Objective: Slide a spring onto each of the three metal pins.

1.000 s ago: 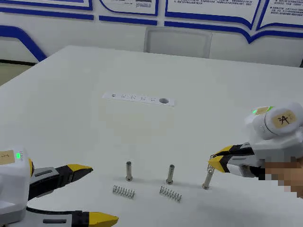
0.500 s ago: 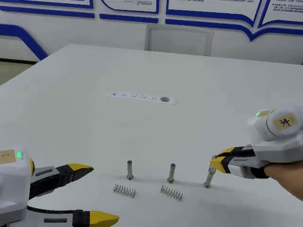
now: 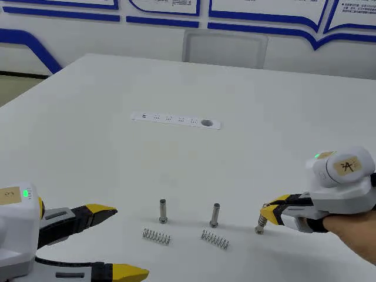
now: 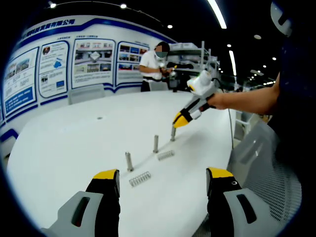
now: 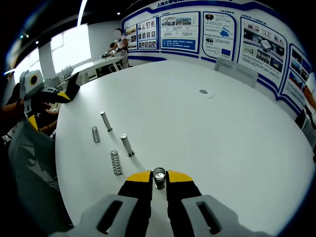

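Right gripper view: spring [image 5: 159,172] on pin [image 5: 159,184], mostly hidden between right tongs [image 5: 159,177].

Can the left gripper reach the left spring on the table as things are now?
Probably yes. The left gripper is open, and the spring lies flat on bare table just ahead of its jaws, with nothing between. The left pin stands beyond it.
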Action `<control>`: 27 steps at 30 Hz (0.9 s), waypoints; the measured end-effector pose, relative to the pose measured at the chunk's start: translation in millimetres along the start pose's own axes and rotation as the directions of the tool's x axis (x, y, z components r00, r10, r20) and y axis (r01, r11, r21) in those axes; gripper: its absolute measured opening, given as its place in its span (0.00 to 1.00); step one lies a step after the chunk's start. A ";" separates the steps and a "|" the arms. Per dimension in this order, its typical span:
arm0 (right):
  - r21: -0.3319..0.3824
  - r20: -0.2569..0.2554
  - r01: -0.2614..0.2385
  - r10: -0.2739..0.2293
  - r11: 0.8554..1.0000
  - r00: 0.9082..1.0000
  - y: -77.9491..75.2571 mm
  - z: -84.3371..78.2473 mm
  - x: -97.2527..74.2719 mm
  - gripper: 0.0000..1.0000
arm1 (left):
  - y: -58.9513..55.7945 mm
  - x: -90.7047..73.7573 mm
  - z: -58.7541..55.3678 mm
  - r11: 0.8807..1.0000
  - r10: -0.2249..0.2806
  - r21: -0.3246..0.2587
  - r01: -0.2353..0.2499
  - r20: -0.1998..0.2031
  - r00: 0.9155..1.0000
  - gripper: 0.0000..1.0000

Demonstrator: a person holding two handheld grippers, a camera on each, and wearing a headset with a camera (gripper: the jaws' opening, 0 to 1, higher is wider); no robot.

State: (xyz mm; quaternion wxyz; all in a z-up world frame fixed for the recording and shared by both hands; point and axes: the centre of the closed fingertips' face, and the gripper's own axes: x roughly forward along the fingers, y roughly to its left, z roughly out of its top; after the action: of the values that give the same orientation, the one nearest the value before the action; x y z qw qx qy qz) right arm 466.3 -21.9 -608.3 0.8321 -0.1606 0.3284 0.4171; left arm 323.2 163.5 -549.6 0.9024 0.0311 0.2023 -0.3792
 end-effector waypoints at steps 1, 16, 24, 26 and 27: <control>-0.001 -0.002 0.000 0.000 1.000 1.000 0.0 -1.1 1.0 0.12 | 0.1 -0.1 -0.2 1.000 0.000 0.000 0.000 -0.001 1.000 0.73; -0.005 -0.046 0.005 -0.005 1.000 0.999 0.2 -14.7 10.1 0.12 | -0.1 -1.6 -1.5 1.000 0.005 -0.005 -0.005 -0.002 1.000 0.73; 0.014 -0.078 0.009 -0.008 1.000 0.997 4.3 -33.6 8.3 0.14 | 0.0 -1.0 -1.4 1.000 0.003 -0.004 -0.003 -0.002 1.000 0.73; 0.016 -0.086 0.006 -0.004 1.000 0.996 7.8 -37.9 7.7 0.14 | -0.2 -0.6 -1.4 1.000 0.001 -0.004 -0.001 -0.001 1.000 0.73; 0.016 -0.090 0.000 0.001 1.000 0.996 11.9 -40.3 7.3 0.14 | -0.6 -0.1 -1.3 1.000 0.000 -0.004 0.000 -0.002 1.000 0.73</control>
State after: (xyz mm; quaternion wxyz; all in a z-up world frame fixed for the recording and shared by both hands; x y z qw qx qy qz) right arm 443.3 -32.3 -642.7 0.8177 -0.1723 0.3688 0.4070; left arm 322.3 163.5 -550.7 0.9023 0.0297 0.2038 -0.3789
